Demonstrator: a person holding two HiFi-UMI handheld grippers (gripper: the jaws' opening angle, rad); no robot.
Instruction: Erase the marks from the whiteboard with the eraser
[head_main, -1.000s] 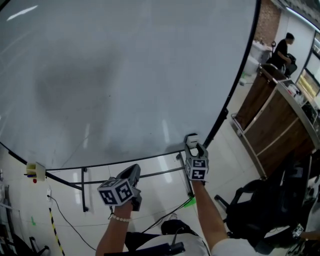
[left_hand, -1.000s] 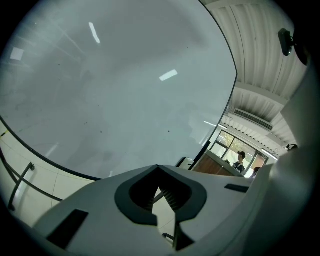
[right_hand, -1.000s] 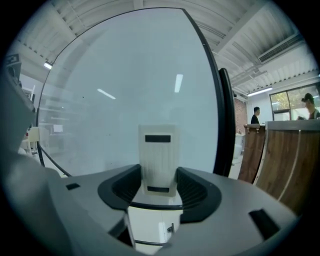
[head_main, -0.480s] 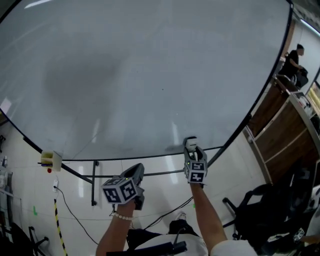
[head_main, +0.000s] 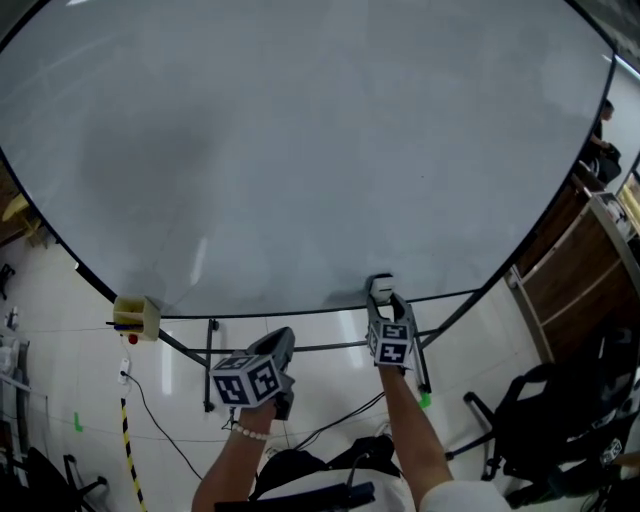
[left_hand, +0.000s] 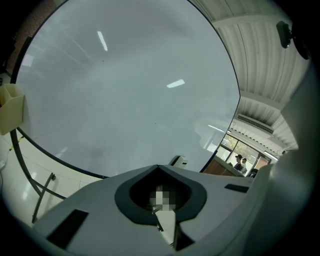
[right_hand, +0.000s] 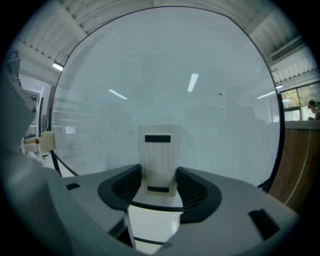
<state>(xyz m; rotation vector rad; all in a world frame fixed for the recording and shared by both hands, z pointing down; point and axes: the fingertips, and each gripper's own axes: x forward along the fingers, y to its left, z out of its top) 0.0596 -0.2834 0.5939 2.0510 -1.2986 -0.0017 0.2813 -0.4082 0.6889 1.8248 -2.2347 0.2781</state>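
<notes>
1. The whiteboard fills most of the head view. It has a dark rim and stands on a dark metal stand over a pale tiled floor.
2. The right gripper is clamped on the eraser, a pale upright block with a dark stripe near each end. The eraser stands out forward from between the two dark pads.
3. In the head view the eraser sits at the lower rim of the whiteboard, right of its middle. Whether it touches the board surface cannot be told.
4. The left gripper is below the lower rim of the whiteboard, left of the right gripper and apart from it. Its jaws are together with nothing between them.
5. A faint grey smudge covers the left part of the whiteboard. The rest of the surface shows only light reflections and a tiny dark speck.
6. A small yellowish box hangs at the lower left rim of the whiteboard.
7. A black cable runs over the floor below the box.
8. To the right of the whiteboard are a wooden counter and a black chair.
</notes>
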